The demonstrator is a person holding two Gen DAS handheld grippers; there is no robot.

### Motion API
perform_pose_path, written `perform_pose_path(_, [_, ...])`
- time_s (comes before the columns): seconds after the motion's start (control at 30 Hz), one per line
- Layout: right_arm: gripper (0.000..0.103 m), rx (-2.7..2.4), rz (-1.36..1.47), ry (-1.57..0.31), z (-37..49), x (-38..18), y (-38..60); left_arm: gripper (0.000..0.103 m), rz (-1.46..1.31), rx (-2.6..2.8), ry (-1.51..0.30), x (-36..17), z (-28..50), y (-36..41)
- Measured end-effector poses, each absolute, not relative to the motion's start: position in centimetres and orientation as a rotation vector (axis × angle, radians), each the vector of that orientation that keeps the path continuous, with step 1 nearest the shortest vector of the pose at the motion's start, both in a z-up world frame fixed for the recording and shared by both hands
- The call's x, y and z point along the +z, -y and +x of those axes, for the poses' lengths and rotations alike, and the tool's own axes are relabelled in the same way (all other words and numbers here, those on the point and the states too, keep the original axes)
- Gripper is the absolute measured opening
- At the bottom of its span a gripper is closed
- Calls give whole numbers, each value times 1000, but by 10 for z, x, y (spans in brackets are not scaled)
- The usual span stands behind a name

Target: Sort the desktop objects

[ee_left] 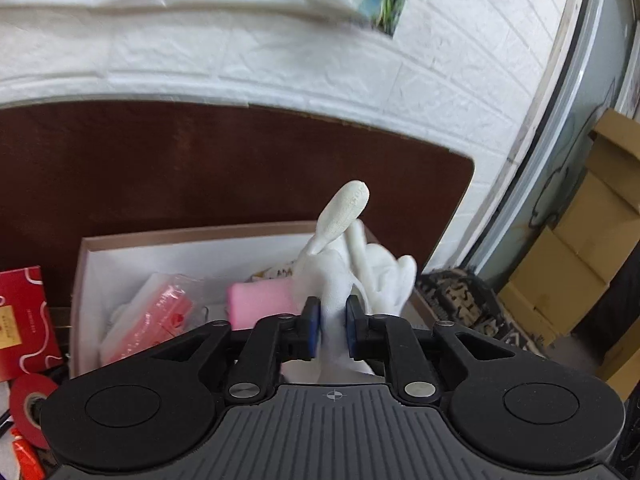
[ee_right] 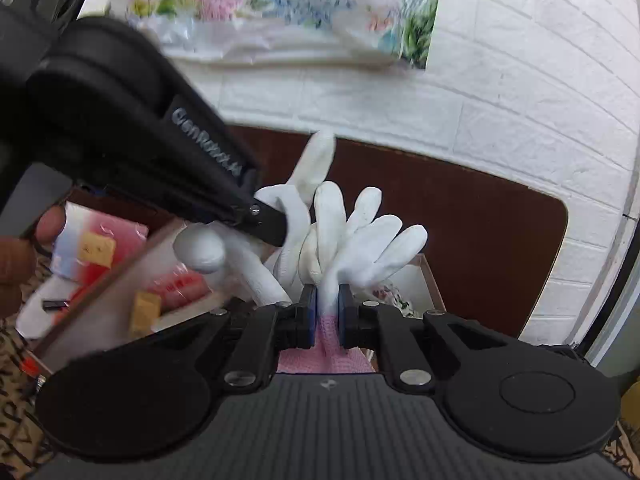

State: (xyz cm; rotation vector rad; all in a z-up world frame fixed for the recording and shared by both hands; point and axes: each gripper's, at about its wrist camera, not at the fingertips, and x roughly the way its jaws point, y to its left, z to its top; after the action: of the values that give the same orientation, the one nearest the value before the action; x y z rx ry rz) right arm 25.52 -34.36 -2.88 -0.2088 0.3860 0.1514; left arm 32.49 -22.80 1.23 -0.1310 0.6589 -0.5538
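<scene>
In the left wrist view my left gripper (ee_left: 333,320) has a bunched white glove (ee_left: 360,256) between its blue pads, and the fabric fills the gap and touches both. One glove finger sticks up above the open box (ee_left: 180,236). In the right wrist view my right gripper (ee_right: 327,304) is shut on a white glove with a pink cuff (ee_right: 372,244), whose fingers fan upward. The left gripper (ee_right: 272,232) reaches in from the upper left there, its tip in the same bundle of gloves. Both grippers hang over the box's right end.
The box holds a pink block (ee_left: 260,300), a pink plastic packet (ee_left: 160,312) and yellow pieces (ee_right: 98,248). A red carton (ee_left: 20,320) and a red tape roll (ee_left: 28,412) lie left of it. Behind are a dark brown board (ee_left: 200,168) and a white brick wall; cardboard boxes (ee_left: 580,260) stand right. A person's fingers (ee_right: 24,256) show at left.
</scene>
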Motion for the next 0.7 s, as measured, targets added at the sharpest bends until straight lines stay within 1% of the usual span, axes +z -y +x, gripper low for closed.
perform_pose_path(0.07, [17,154,-237,-429,266,-41,343,50,-105,-551,-675,3,329,235])
perform_pose_path(0.1, [18,152,-257,-447,270,-46,343,70,-96,-539,-676,-1,329,235])
perform_pose_path(0.13, [23,149,-281,-471,274,-52,341,84,-91,-522,-660,-4,327,235])
perform_pose_path(0.17, [34,147,-302,-480,274,-56,340,89,-88,-503,-636,-5,325,234])
perform_pose_path(0.2, [43,141,-321,-472,272,-60,339,95,-89,-485,-613,-5,323,232])
perform_pose_path(0.23, [65,133,-337,-459,269,-63,338,98,-93,-470,-596,-3,321,228])
perform_pose_path(0.27, [83,122,-350,-441,266,-65,338,100,-98,-460,-589,-3,320,226])
perform_pose_path(0.3, [88,109,-362,-421,262,-66,337,103,-100,-455,-590,-1,319,224])
perform_pose_path(0.43, [97,93,-366,-393,248,-68,338,103,-113,-443,-582,2,308,213])
perform_pose_path(0.7, [102,92,-311,-372,211,-61,340,103,-71,-346,-534,13,268,202])
